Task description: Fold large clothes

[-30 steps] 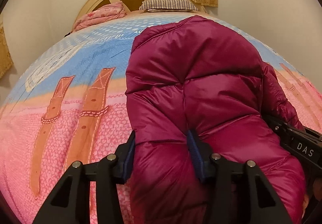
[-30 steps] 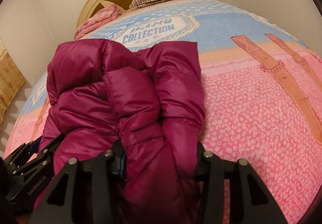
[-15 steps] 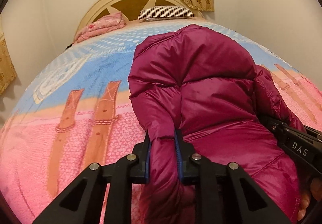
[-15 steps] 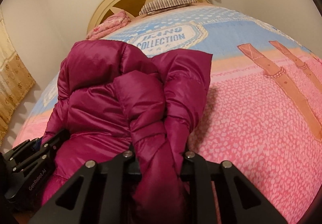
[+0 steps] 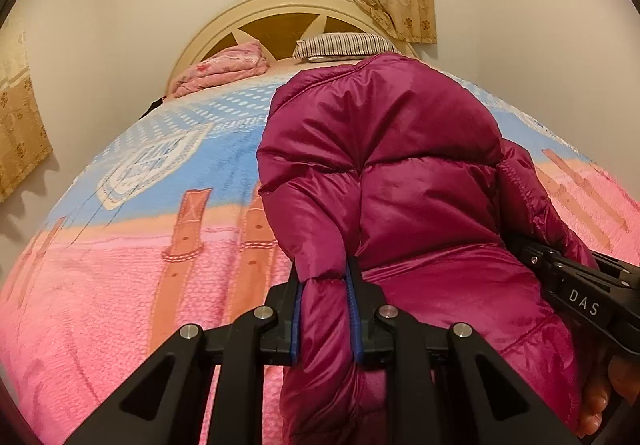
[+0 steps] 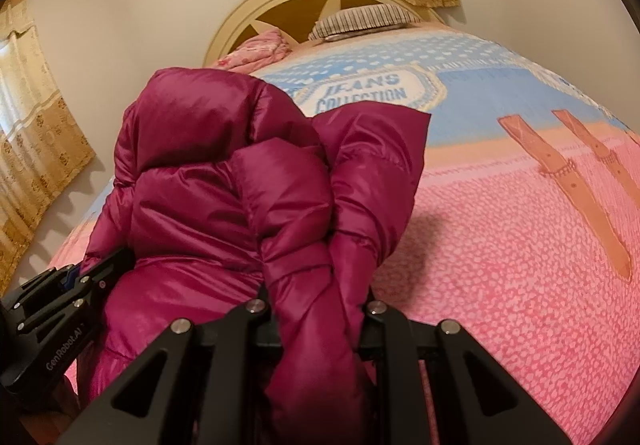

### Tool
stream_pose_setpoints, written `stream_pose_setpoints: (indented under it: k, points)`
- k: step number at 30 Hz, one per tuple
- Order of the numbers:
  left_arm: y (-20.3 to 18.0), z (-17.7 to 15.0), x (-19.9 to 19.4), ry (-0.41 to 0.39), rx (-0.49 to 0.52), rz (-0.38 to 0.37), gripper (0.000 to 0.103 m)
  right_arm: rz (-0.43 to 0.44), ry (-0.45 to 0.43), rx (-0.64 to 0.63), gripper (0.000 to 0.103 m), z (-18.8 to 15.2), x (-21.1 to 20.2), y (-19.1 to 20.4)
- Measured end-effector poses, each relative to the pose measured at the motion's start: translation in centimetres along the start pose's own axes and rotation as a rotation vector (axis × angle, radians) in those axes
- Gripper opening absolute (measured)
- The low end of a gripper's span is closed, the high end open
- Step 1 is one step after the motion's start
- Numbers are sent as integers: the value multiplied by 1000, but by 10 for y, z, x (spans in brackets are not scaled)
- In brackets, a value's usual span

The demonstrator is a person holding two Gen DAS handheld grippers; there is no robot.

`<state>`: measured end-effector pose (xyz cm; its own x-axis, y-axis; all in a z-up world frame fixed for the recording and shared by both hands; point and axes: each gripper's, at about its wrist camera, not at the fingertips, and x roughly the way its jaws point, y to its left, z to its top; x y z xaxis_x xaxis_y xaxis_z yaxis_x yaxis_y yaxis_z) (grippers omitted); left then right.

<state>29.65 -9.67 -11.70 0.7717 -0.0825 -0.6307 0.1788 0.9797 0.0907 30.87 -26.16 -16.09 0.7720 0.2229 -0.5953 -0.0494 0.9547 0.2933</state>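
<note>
Both grippers point toward the headboard: the left gripper (image 5: 326, 315) and right gripper (image 6: 318, 319) each clamp a fold of one magenta puffer jacket (image 5: 400, 181), bunched over the bedspread (image 5: 100, 305). Two pillows (image 5: 344, 45) lie beyond.

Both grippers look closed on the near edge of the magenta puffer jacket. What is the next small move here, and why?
Probably lift both ends together and carry them toward the headboard. The left gripper and right gripper each pinch the puffer jacket, whose far part still rests on the bedspread.
</note>
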Motion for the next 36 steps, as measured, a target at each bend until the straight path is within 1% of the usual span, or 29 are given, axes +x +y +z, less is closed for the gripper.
stream_pose_setpoints:
  k: [7, 16, 27, 36]
  points:
    - [19, -4, -19, -21, -25, 20, 18, 25, -12, -38, 19, 3, 0, 18]
    - [49, -9, -36, -37, -74, 49, 18, 66, -6, -94, 19, 7, 3, 38]
    - [88, -23, -52, -38, -126, 87, 18, 129, 24, -163, 19, 6, 13, 59]
    - [124, -32, -65, -41, -167, 142, 18, 182, 43, -224, 19, 6, 23, 86]
